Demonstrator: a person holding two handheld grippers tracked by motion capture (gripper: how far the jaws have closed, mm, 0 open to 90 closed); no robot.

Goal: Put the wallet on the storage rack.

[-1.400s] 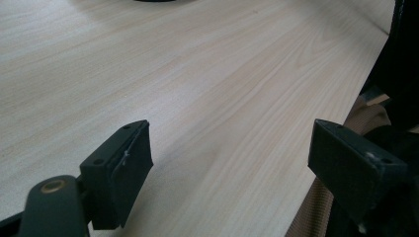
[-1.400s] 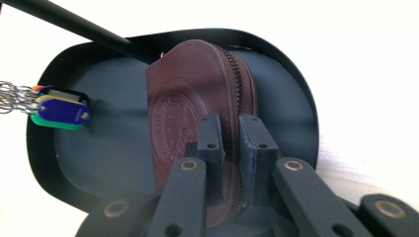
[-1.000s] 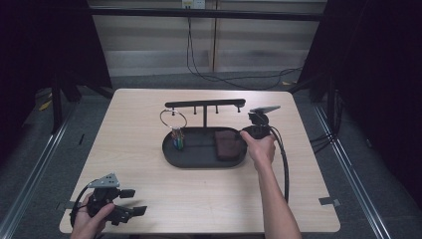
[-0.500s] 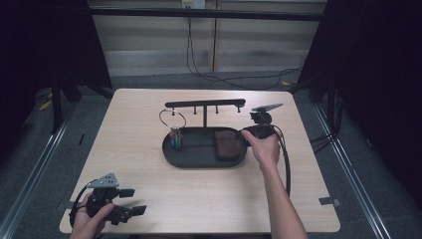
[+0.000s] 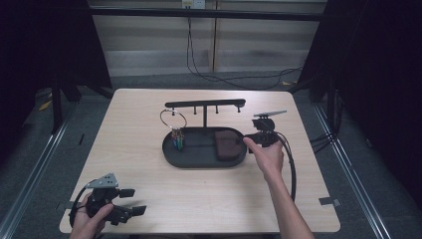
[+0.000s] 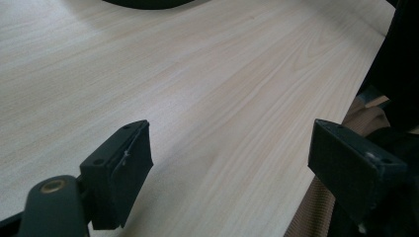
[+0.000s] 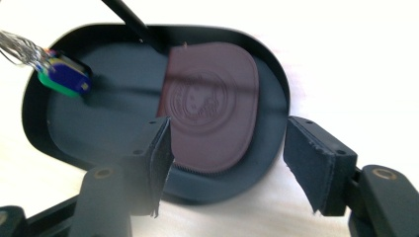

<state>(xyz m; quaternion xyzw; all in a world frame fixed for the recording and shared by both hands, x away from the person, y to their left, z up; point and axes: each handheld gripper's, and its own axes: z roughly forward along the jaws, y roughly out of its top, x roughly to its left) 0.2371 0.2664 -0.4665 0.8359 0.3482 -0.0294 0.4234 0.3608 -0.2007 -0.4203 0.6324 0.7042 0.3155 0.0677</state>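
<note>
A black oval tray [image 5: 169, 154] with a T-shaped stand [image 5: 204, 104] sits mid-table. A maroon embossed pouch [image 5: 228, 144] lies flat in its right half, seen close up as the pouch [image 7: 212, 98]. A key ring with blue and green keys [image 5: 177, 139] hangs over the left half. My right gripper [image 5: 255, 135] is at the tray's right end. Its jaws have just been opening, and the right gripper [image 7: 228, 136] now stands open just short of the pouch, touching nothing. My left gripper [image 5: 133, 201] rests open near the front left corner, and the left gripper [image 6: 230, 138] has bare wood between its jaws.
The light wooden table [image 5: 149, 119] has its front edge right by the left gripper, and beige cloth [image 6: 316, 217] shows past that edge. A black cable [image 5: 291, 169] trails from the right gripper along the right side. Dark frames and rails surround the table.
The right hand and its gripper have drawn back slightly from the pouch toward the tray's right end. The left gripper has not moved.
</note>
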